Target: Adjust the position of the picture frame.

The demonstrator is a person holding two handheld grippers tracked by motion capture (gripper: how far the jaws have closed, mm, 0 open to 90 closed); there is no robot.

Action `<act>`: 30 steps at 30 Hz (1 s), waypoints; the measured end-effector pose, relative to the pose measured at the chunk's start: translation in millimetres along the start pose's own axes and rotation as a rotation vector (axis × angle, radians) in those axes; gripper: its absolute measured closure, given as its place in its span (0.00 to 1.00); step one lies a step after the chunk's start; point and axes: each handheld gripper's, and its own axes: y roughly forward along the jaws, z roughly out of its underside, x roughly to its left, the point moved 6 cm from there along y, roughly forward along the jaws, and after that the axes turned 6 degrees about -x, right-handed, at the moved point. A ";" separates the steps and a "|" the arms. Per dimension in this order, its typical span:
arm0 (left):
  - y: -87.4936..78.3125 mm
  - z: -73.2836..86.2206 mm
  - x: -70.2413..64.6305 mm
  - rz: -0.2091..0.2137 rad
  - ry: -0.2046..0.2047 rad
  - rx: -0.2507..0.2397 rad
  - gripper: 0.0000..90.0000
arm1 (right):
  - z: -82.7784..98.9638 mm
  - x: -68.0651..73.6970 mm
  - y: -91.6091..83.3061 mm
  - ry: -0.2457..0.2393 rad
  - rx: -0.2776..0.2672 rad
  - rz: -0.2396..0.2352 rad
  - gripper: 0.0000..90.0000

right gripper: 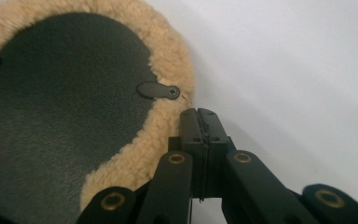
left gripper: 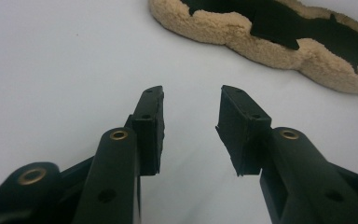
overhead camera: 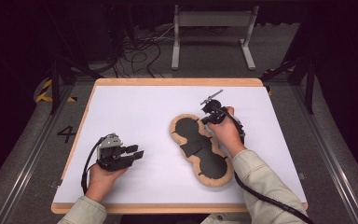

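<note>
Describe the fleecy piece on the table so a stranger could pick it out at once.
On the white table, look right of the middle, beside the right gripper, whose jaws are shut at its edge. There lies the fleece pad, a long peanut-shaped piece running diagonally. Its tan woolly rim around black inner panels sets it apart from the all-black left gripper.

A rectangular table with a pale wooden edge (overhead camera: pixel 177 82) stands on a grey floor, its top covered almost edge to edge by a smooth white sheet (overhead camera: pixel 135 109). Right of the middle on that sheet lies a long peanut-shaped pad of tan fleece with black leather-like panels (overhead camera: pixel 200 150), flat on the surface and slanting from the far centre toward the near right. The person's left hand with its black two-jaw gripper (overhead camera: pixel 121 156) rests on the sheet at the near left, well apart from the pad.
</note>
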 end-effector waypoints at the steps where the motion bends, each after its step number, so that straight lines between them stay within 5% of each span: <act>1: 0.3 -0.1 -0.2 0.001 -0.001 0.000 0.68 | -0.7 1.8 2.6 -0.018 0.008 0.021 1.00; 7: 2.6 -1.0 -1.1 0.002 -0.006 0.002 0.68 | -7.4 16.9 6.9 -0.050 0.005 -0.021 1.00; 15: 3.4 -2.0 0.0 0.010 0.005 0.002 0.68 | -22.9 66.7 18.8 -0.154 -0.007 -0.139 1.00; 22: 4.4 -2.9 -0.1 0.015 0.004 0.001 0.68 | -26.5 96.2 22.5 -0.216 -0.022 -0.232 1.00; 30: 6.3 -4.3 0.1 0.021 0.009 0.005 0.68 | -21.4 91.3 4.9 -0.185 -0.074 -0.234 1.00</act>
